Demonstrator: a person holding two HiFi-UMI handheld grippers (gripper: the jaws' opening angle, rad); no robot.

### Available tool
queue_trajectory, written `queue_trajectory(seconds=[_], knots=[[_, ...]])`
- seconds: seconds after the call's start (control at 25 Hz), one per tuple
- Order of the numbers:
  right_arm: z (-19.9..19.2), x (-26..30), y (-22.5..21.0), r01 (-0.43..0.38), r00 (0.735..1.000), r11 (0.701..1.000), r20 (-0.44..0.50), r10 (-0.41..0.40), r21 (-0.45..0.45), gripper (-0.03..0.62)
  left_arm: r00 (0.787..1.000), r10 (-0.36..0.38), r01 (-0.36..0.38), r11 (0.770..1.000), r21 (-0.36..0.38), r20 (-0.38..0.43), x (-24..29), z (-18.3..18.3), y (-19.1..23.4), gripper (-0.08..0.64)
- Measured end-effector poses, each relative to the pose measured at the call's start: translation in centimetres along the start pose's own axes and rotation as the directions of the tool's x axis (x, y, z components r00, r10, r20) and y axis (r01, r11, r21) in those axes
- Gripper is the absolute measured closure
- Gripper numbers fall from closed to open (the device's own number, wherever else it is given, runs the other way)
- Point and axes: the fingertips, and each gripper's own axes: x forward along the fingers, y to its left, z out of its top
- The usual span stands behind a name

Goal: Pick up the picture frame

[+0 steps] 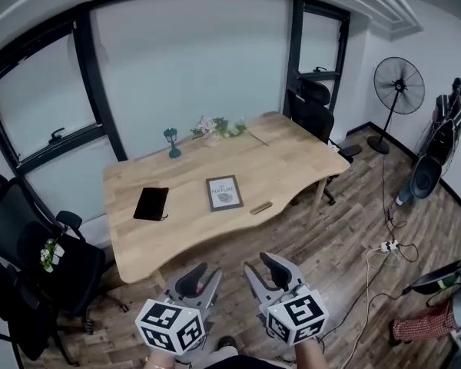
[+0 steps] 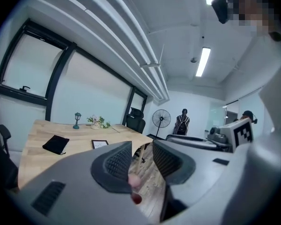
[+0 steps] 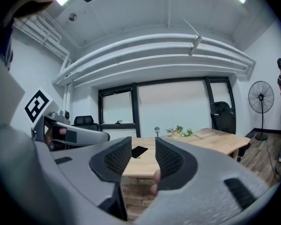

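The picture frame, dark-edged with a white print, lies flat near the middle of the wooden table; the left gripper view shows the frame small and far off. Both grippers hover over the floor in front of the table's near edge, well short of the frame. My left gripper stands open with nothing between its jaws. My right gripper is beside it, also open and empty, pointing at the table.
On the table lie a black pouch, a small teal lamp, a flower sprig and a wooden strip. Black office chairs stand at left. A fan, a person and floor cables are at right.
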Motion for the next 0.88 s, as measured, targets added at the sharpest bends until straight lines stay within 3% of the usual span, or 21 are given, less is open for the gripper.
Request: queue_trajectory(seconds=[0.48,0.88], knots=[[-0.3,4.2,0.8,0.048,0.998,0.999,-0.031,-0.047,0.005,0.446,0.999,-0.038,0.038,0.999,-0.028,-0.018,0.3,0.7,4.6,0.413],[-0.5,5.5,0.0,0.066,0.997,0.998,-0.045,-0.067,-0.01,0.446,0.998,-0.052,0.051,0.998,-0.041,-0.032,1.8,0.3,5.5,0.407]])
